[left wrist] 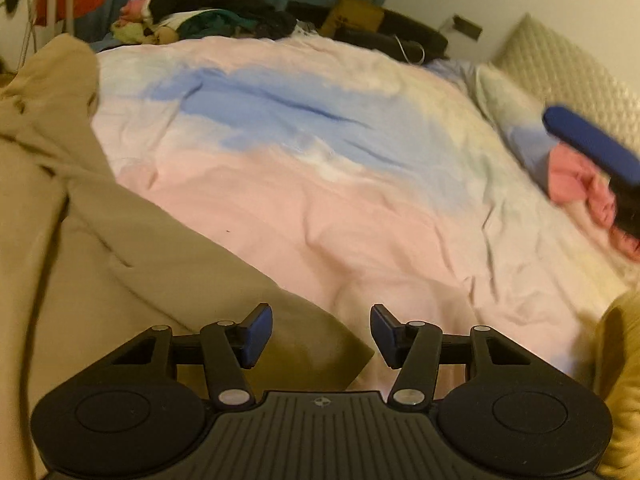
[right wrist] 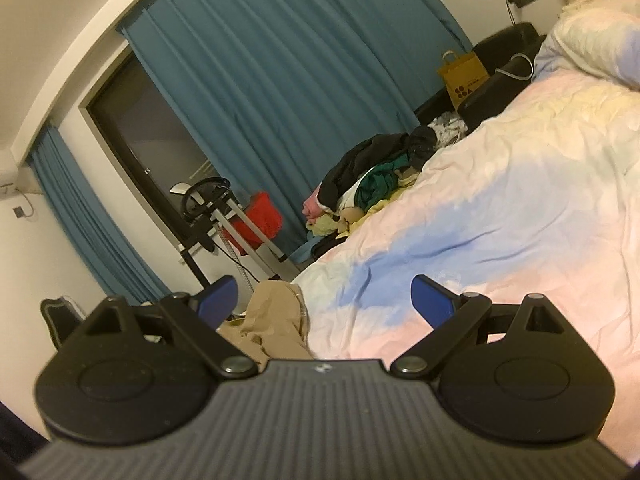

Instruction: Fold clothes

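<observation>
A tan garment (left wrist: 80, 240) lies spread over the left side of the bed, its corner reaching under my left gripper (left wrist: 322, 334). That gripper's blue pads stand apart just above the corner, with nothing pressed between them. In the right wrist view the same tan garment (right wrist: 276, 328) bunches at the bed's edge, below my right gripper (right wrist: 326, 300), which is wide open and empty. At the right edge of the left wrist view, one blue finger (left wrist: 588, 144) of the right gripper hangs over a crumpled pink garment (left wrist: 572, 184).
A pink, blue and cream duvet (left wrist: 320, 168) covers the bed. A heap of mixed clothes (left wrist: 208, 12) sits along the far edge, with a brown paper bag (right wrist: 464, 76) and teal curtains (right wrist: 280, 80) behind. Mustard fabric (left wrist: 620, 380) shows bottom right.
</observation>
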### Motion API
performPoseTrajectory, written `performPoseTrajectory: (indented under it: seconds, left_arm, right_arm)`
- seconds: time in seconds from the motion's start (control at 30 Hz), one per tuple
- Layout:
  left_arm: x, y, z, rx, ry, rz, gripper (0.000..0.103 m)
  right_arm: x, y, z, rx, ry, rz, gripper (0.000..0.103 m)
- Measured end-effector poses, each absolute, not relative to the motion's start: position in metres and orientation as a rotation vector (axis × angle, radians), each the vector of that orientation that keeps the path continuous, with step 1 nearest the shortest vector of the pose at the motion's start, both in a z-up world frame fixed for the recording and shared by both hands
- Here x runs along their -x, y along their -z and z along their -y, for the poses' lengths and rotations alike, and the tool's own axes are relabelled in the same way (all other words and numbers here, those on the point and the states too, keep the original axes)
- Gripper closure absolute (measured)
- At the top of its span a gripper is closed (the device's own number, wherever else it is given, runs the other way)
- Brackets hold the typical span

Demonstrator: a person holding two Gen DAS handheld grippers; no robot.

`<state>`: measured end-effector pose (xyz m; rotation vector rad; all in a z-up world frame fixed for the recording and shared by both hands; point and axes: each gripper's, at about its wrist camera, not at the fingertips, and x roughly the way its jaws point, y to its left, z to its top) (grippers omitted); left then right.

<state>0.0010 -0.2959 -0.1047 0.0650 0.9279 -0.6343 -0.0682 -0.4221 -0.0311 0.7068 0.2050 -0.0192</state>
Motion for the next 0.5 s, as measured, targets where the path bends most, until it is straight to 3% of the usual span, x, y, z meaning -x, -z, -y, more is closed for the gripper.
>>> performPoseTrajectory:
  seconds: [0.07, 0.13, 0.2, 0.5]
  left_arm:
    - [0.001, 0.112, 0.303, -0.109, 0.64, -0.921, 0.051]
    - [0.004, 0.119, 0.307, -0.153, 0.645, -0.912, 0.069]
    - [0.005, 0.122, 0.306, -0.161, 0.654, -0.913, 0.098]
    - [0.031, 0.064, 0.221, 0.035, 0.642, -0.815, 0.1]
  right_arm:
    - [0.065, 0.034, 0.424, -0.718, 0.004, -0.217, 0.008]
    - [0.061, 0.036, 0.422, -0.71, -0.002, -0.228, 0.008]
    - [0.058, 0.037, 0.42, -0.7, -0.004, -0.238, 0.008]
    - [0.057, 0.039, 0.413, -0.712, -0.037, -0.218, 0.008]
